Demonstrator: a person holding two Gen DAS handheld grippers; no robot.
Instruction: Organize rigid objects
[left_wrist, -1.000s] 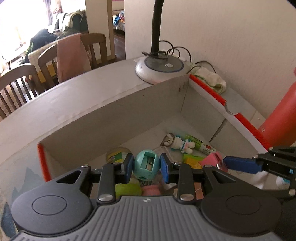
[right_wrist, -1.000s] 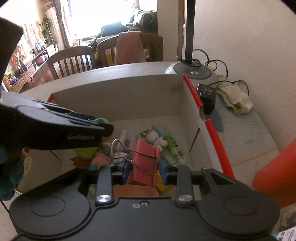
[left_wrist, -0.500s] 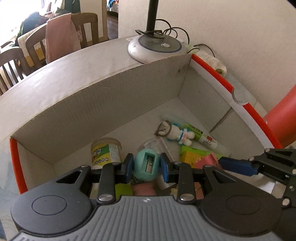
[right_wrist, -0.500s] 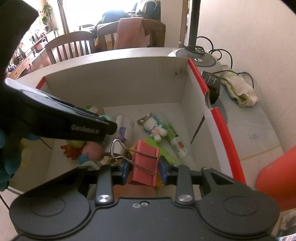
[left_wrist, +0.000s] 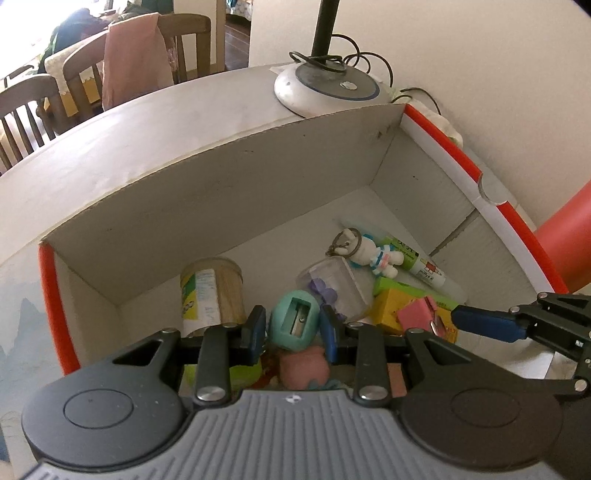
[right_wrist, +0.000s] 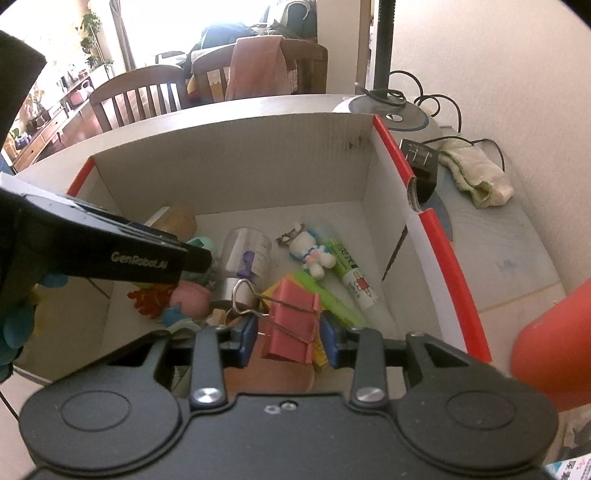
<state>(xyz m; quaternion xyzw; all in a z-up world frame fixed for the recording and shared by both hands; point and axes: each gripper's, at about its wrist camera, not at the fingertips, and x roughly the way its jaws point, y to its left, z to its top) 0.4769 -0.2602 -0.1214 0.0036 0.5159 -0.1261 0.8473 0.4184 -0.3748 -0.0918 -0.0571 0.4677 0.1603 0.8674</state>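
L gripper (left_wrist: 291, 328) pinches a teal sharpener (left_wrist: 294, 324) over the box (left_wrist: 221, 184), w/ the jar (left_wrist: 212, 291) at its 10 o'clock. R gripper (right_wrist: 288, 334): jaws opening, pink clip (right_wrist: 291, 325) between them, a gap showing on each side. Glue stick (right_wrist: 352, 273) lies at 1 o'clock from clip; bunny charm (right_wrist: 312, 254) at 12.
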